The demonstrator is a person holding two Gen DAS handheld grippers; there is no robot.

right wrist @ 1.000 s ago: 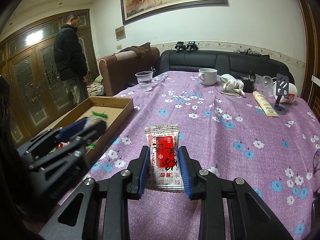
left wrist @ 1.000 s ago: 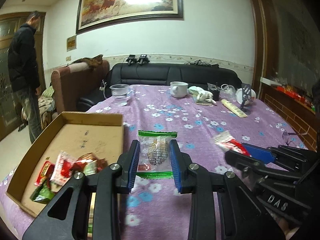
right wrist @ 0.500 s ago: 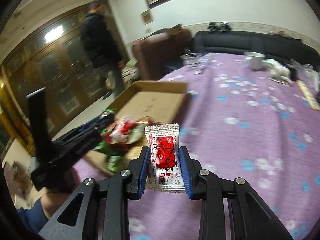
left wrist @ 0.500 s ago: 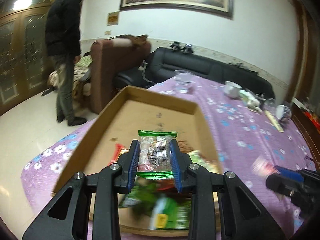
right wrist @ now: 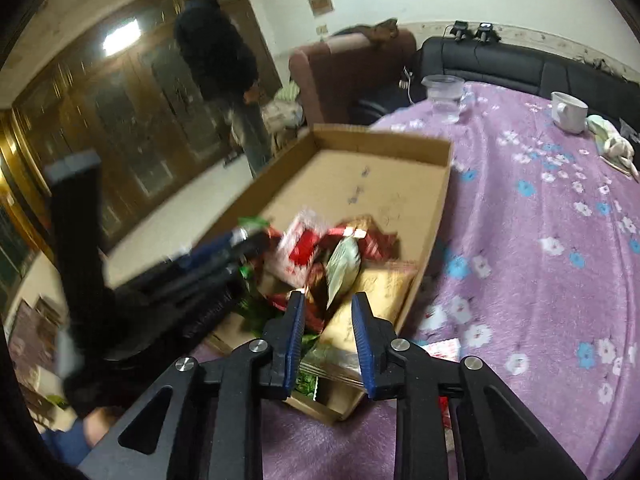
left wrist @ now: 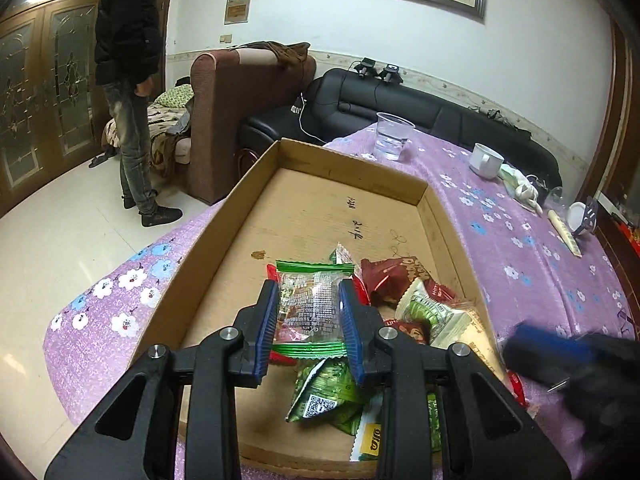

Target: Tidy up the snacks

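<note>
I hold the green-edged snack packet (left wrist: 310,308) pinched across its middle in the left tool (left wrist: 309,322), above the near end of the cardboard box (left wrist: 352,162). I judge the packet light, soft and crinkly, with a slick film; it is best gripped flat across the body, between the sealed ends, as it is now.

The right tool (right wrist: 328,334) has just been closing. Nothing lies between its pads now, and a narrow gap remains. The red-and-white packet (right wrist: 302,250) it carried a second ago is blurred over the snack pile (right wrist: 340,264) in the box, apparently dropped there.

The box sits at the table's near left corner, on the purple flowered cloth (left wrist: 532,248); its far half is bare. Compared with one second ago, both tools have left the open cloth and now point down over the box. A plastic cup (left wrist: 391,136) and a white mug (left wrist: 486,160) stand toward the far edge. A person (left wrist: 130,80) stands on the floor beyond.
</note>
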